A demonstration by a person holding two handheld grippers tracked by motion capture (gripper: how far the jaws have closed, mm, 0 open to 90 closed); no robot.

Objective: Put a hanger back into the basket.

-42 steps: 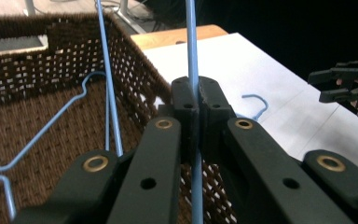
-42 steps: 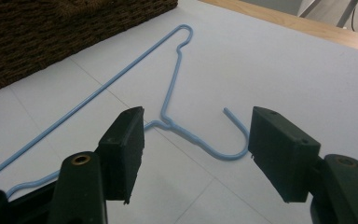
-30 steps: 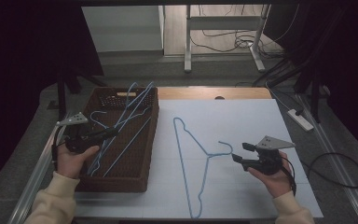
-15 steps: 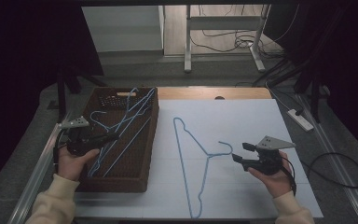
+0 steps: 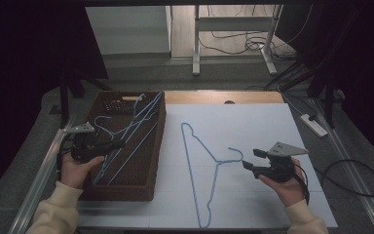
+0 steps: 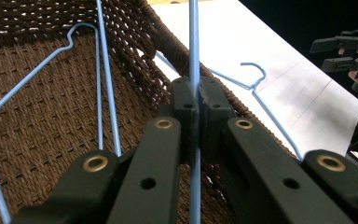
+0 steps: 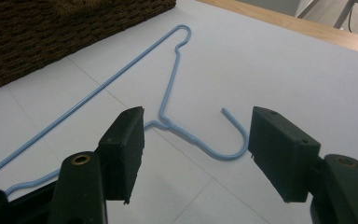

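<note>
A brown woven basket (image 5: pixel 126 191) stands on the left of the white tabletop (image 5: pixel 253 122) with several blue wire hangers in it. My left gripper (image 5: pixel 117 144) reaches over the basket, shut on the wire of one blue hanger (image 5: pixel 145 111). In the left gripper view the pads (image 6: pixel 182 105) pinch that wire (image 6: pixel 194 46) above the basket's weave (image 6: pixel 51 116). Another blue hanger (image 5: pixel 191 161) lies flat on the table. My right gripper (image 5: pixel 251 158) hovers open just right of its hook (image 5: pixel 237 151); in the right gripper view the hook (image 7: pixel 233 151) lies on the table below the open gripper (image 7: pixel 196 156).
A second loose hanger (image 6: pixel 105 70) lies in the basket beside the held one. A wooden strip (image 5: pixel 224 97) edges the table's far side. A power strip (image 5: pixel 314 125) and cables (image 5: pixel 350 170) lie on the floor to the right. A metal rail (image 5: pixel 39 180) runs along the left.
The left gripper has shifted slightly over the basket, and the hanger it holds has moved a little with it. The right gripper and the hanger on the table have stayed still.
</note>
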